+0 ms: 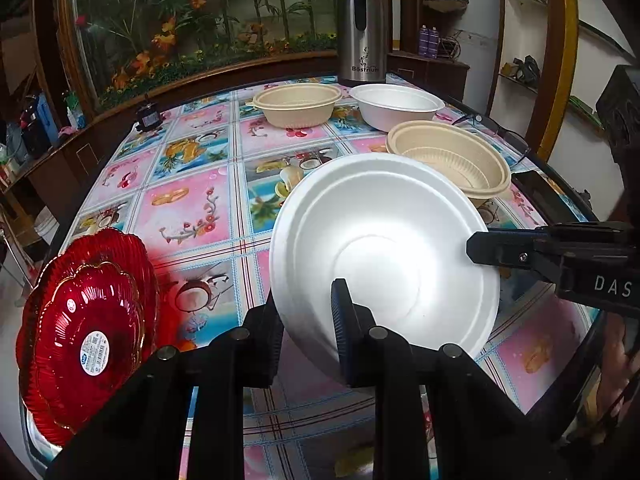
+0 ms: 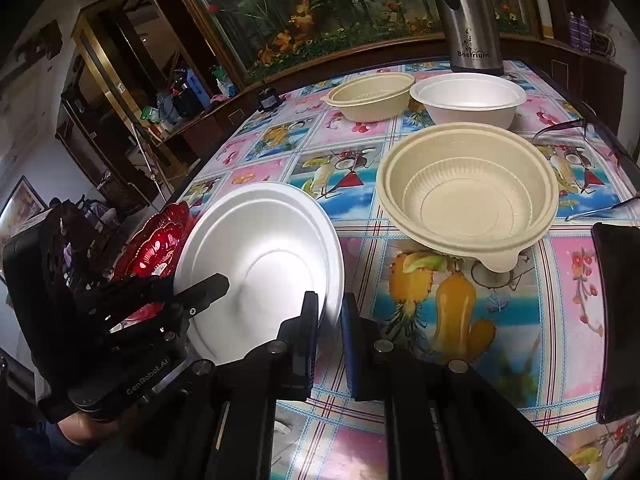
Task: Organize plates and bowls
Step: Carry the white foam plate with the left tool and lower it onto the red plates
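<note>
Both grippers grasp the same white foam bowl (image 1: 384, 248), which is tilted up on edge above the near part of the bench (image 1: 192, 208), its inside facing the cameras. The left gripper (image 1: 308, 332) has its jaws clenched on the bowl's lower near rim, one finger inside and one outside the wall. The right gripper (image 2: 330, 328) likewise has its jaws clenched on the rim at the bowl's right side; in the left wrist view its black fingers reach in from the right edge.

At the near left corner of the bench lies a stack of red scalloped plates (image 1: 84, 320), the smaller on top with a round label. Just beyond the held bowl, toward the right edge, sits a stack of beige bowls (image 2: 468, 192). Farther back stand a single beige bowl (image 1: 298, 104) and a second white bowl (image 1: 396, 106), side by side. A steel thermos jug (image 1: 362, 32) stands at the far edge behind them. A pair of glasses (image 2: 588, 136) lies near the right edge.
</note>
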A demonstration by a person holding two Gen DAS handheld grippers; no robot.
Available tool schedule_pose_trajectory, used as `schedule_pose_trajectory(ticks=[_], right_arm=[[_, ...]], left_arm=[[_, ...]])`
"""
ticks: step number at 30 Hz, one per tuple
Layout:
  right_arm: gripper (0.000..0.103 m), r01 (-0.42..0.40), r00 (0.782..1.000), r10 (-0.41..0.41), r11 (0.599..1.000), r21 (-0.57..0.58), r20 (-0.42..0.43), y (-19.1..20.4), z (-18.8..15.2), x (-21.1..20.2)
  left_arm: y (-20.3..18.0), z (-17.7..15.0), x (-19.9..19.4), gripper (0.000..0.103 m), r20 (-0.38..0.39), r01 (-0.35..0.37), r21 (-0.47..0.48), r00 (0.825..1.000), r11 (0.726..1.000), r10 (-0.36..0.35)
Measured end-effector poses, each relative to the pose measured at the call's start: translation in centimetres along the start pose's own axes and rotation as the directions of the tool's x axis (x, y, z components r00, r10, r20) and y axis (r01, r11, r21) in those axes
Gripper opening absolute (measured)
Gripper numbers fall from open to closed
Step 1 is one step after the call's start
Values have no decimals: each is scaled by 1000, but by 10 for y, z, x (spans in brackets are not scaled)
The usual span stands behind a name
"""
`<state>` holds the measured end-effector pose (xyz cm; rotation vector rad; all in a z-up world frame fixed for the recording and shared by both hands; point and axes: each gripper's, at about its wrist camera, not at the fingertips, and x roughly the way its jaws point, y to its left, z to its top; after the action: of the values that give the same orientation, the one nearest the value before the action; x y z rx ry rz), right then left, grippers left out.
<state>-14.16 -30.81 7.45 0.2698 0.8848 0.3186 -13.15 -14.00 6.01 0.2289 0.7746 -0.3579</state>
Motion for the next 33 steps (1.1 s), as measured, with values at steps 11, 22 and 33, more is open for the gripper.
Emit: schedule_pose_trajectory(ticks=[11, 22, 33], right_arm=[[11, 0, 1000, 0, 1000, -14, 3, 7, 4, -1], [11, 0, 1000, 0, 999, -43, 10, 21, 13, 0], [11, -43, 999, 45, 994, -100, 11, 53, 31, 0]], left_arm=[[4, 1, -7, 20, 29, -22, 0, 999, 1000, 22], [15, 3, -15, 20, 59, -41, -25, 997, 999, 42], [49, 6, -41, 20, 115, -75, -96, 990, 993, 86]])
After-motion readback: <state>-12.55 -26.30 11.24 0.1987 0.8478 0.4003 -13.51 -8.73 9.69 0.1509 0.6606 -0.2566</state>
